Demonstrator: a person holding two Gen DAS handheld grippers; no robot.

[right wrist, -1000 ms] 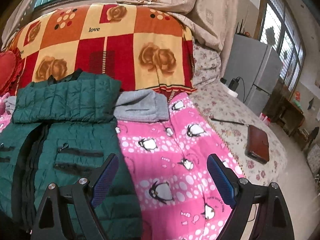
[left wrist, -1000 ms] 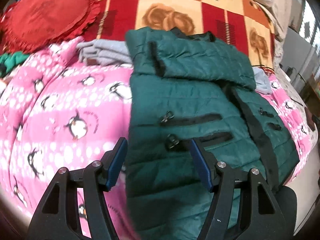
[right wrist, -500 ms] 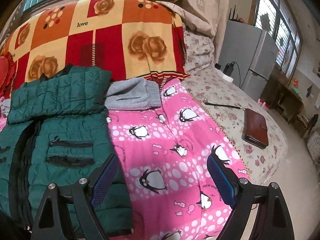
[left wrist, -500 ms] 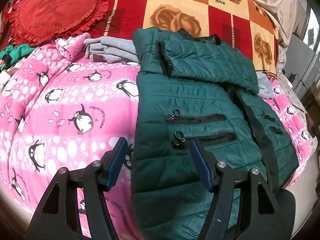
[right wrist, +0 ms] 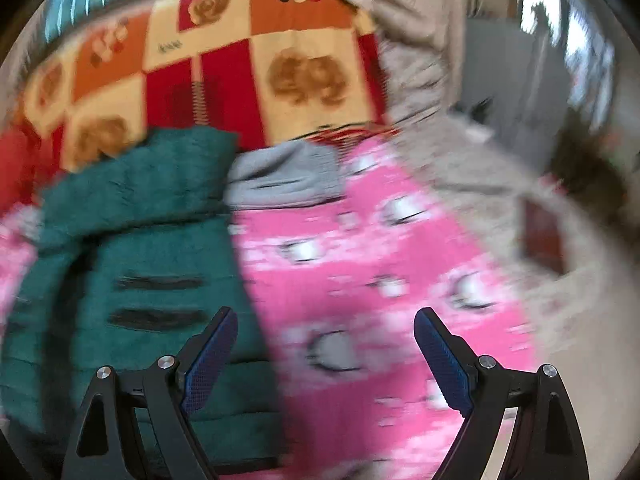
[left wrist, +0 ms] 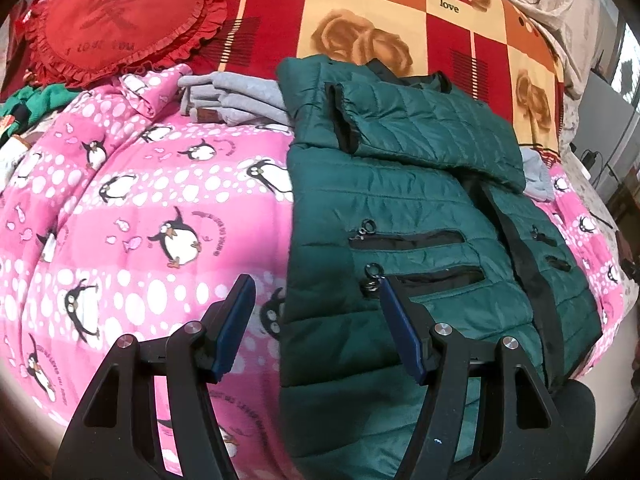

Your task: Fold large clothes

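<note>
Two spread tools over a half-folded jacket
Left tool (left wrist: 316,322) straddles the green jacket's (left wrist: 420,216) near-left edge; right tool (right wrist: 326,354) hangs empty by its right edge, likely for lifting the hem.

Legible text, left wrist view:
- Checked rose blanket (left wrist: 392,16): "love" printed twice, once near the top left and once on a cream square at upper right.
- Red heart cushion (left wrist: 116,20): large Chinese character; below it "I LOVE YOU", faint.
- Pink penguin quilt (left wrist: 132,216): small curved lettering beside penguins, unreadable.

Right wrist view: too blurred to read.
</note>
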